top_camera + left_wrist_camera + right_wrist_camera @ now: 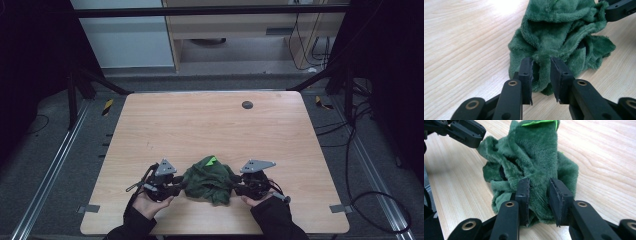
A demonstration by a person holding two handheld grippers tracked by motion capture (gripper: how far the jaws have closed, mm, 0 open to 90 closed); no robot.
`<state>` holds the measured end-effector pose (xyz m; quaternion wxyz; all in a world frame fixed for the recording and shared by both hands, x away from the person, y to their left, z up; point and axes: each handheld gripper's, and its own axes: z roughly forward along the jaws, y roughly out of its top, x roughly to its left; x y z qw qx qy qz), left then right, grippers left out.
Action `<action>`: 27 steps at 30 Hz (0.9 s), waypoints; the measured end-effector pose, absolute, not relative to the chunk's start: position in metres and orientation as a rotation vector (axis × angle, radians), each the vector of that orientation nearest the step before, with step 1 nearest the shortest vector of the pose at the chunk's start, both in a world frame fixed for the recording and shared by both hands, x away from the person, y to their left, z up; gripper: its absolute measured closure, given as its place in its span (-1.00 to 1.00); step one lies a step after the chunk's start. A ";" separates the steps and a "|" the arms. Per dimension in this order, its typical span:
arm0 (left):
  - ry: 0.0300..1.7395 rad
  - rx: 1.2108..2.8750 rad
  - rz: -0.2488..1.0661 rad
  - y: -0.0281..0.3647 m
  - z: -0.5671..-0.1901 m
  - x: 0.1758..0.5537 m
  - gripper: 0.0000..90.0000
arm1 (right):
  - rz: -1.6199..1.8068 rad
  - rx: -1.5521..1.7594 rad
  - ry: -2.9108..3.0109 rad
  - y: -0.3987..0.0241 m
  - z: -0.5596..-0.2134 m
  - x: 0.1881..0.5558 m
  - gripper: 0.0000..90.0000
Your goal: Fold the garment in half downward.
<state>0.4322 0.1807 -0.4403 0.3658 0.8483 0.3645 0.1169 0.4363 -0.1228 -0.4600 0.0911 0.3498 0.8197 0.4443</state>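
The jaws of the left gripper [541, 68] stand a little apart, with a fold of the green cloth [560, 32] between them. The fluffy cloth fills the gap, and it is hard to tell if the pads press on it or just brush it. The jaws of the right gripper [539, 188] stand apart the same way, with another fold of the cloth in their gap. There too the pads look loose on it, not tight.

The green cloth [209, 180] is soft and fuzzy and lies in a crumpled heap on the table [200, 125]. It sits near the edge of the table that is closest to the person, about in the middle of that edge. A small bright green tag [212, 160] shows at the top of the heap.

From above, the left gripper [179, 186] is at the left side of the heap and the right gripper [235, 187] is at the right side. Each one is held by a hand in a dark sleeve. A small dark round spot [247, 104] is on the far part of the table, well apart from the cloth.
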 end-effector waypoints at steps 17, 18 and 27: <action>1.018 2.080 0.349 0.198 -0.421 0.449 0.68 | 1.344 1.074 2.327 -0.134 -0.437 0.450 0.59; 1.026 2.073 0.353 0.199 -0.421 0.451 0.70 | 1.341 1.075 2.319 -0.135 -0.437 0.452 0.62; 1.056 2.029 0.425 0.201 -0.419 0.467 0.86 | 1.308 1.135 2.276 -0.138 -0.434 0.468 0.84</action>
